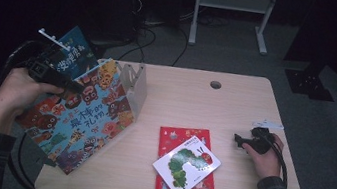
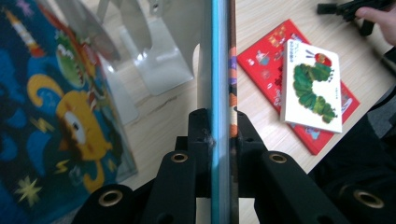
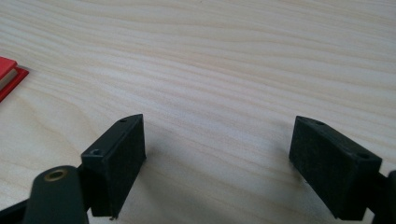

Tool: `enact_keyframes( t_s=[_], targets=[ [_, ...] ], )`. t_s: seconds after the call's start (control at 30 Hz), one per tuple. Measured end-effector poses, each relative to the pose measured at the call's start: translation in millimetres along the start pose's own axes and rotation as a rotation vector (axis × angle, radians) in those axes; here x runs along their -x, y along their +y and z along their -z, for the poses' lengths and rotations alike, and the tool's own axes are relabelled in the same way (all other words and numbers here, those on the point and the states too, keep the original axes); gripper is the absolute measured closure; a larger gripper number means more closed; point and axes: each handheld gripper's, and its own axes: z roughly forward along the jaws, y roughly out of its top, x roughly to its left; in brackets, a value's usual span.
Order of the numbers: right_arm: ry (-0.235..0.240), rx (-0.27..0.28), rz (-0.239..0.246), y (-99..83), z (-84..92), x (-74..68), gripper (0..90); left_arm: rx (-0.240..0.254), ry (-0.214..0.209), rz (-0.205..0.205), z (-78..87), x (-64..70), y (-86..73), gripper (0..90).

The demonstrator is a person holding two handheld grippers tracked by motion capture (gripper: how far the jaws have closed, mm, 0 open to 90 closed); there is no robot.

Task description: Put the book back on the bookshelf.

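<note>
Picture book [image 1: 83, 119] in raised left claw [image 1: 64, 84]

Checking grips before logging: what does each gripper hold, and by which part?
Left gripper pinches the monster book by its edge. Right gripper is open over the table, holding nothing.

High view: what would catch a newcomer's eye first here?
The big monster picture book, held tilted at the table's left edge by the left tool, which is clamped on its edge. At centre, a white caterpillar book lies on a red book.
</note>
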Motion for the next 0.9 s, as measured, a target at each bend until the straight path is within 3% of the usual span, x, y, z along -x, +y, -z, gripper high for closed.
enact_keyframes(
  t_s=[0.23, 0.9],
  targets=[
    [-0.002, 0.000, -0.002, 0.1, -0.1, 0.2, 17.5, 0.000, 0.023, 0.022, 5.2, -6.4, -5.2, 80.6],
    [-0.008, -0.001, -0.007, 0.6, -0.5, 0.7, 17.6, 0.014, 0.136, 0.172, 19.0, -44.2, -18.7, 80.6]
  ],
)
